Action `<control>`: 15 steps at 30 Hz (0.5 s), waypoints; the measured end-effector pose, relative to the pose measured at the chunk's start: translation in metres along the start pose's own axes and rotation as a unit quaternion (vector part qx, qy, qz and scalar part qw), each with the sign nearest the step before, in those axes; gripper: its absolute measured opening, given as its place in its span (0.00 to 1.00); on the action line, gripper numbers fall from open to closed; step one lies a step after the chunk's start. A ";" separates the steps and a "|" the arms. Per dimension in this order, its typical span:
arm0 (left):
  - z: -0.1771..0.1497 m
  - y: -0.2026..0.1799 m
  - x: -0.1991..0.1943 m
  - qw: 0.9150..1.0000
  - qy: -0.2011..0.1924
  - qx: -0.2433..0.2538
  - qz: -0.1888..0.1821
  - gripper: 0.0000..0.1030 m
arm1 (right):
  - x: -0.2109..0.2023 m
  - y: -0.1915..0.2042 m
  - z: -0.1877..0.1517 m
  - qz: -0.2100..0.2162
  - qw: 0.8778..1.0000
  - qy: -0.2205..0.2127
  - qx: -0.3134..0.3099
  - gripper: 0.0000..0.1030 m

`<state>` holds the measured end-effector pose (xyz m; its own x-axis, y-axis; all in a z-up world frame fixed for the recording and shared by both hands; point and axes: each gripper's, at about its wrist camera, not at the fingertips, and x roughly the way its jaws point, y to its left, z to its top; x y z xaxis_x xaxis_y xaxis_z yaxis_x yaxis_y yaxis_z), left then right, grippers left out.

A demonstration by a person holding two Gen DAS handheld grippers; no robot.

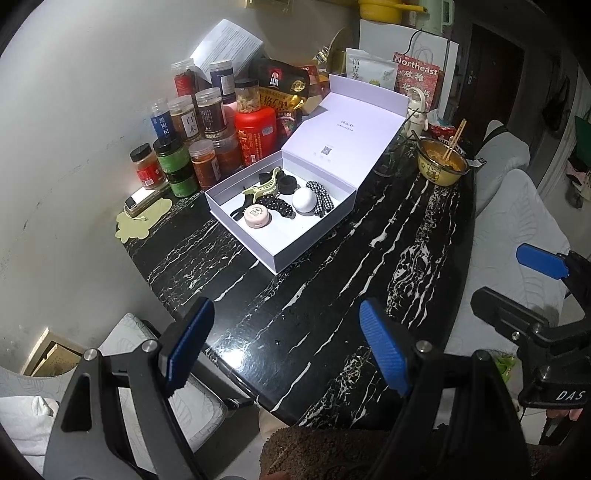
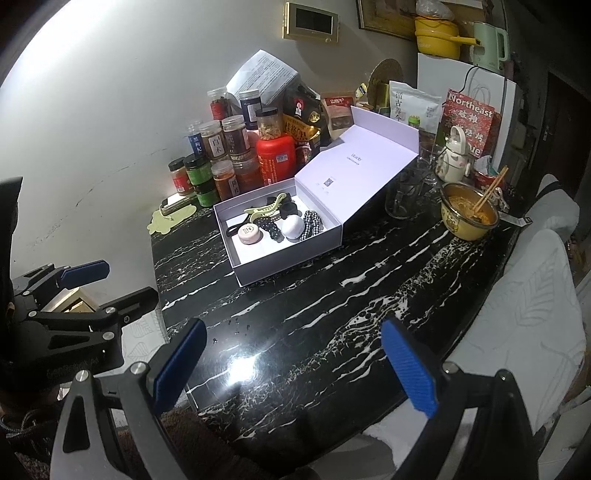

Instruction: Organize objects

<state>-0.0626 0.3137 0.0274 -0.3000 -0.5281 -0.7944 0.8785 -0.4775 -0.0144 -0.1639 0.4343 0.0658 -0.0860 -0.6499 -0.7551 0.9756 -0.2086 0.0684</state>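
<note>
Black marble table (image 1: 332, 288) holds open white box (image 1: 295, 243) near jars (image 1: 192, 147), inside it green hair clip (image 1: 264, 184), white ball (image 1: 304, 201), pink case (image 1: 256, 217); left gripper (image 1: 288, 343) and right gripper (image 2: 295, 365) both spread, empty, well short of box

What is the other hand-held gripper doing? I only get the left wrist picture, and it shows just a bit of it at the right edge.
Observer: The right hand-held gripper is open, with nothing between its blue pads, over a bare part of the black marble table.
Visitor: Anything on the wall above the jars?
Observer: Yes, a gold-framed panel; your view cuts most of it off.
Visitor: What stands beside the open box lid?
Observer: A clear glass cup, between the white box and the yellow noodle bowl.
</note>
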 end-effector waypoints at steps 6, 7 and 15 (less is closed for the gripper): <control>-0.002 0.000 -0.001 1.000 0.000 -0.004 0.006 0.78 | -0.001 0.001 -0.001 0.001 1.000 0.001 -0.001 0.94; -0.002 0.000 -0.001 1.000 0.000 -0.004 0.007 0.78 | -0.002 0.001 -0.001 0.000 1.000 0.001 -0.001 0.94; -0.001 -0.001 -0.001 1.000 0.001 -0.006 0.011 0.78 | -0.003 0.003 0.000 0.003 1.000 0.001 -0.001 0.94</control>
<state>-0.0629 0.3158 0.0275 -0.2789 -0.5368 -0.7962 0.8895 -0.4569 -0.0035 -0.1604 0.4359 0.0681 -0.0802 -0.6495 -0.7561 0.9764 -0.2039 0.0716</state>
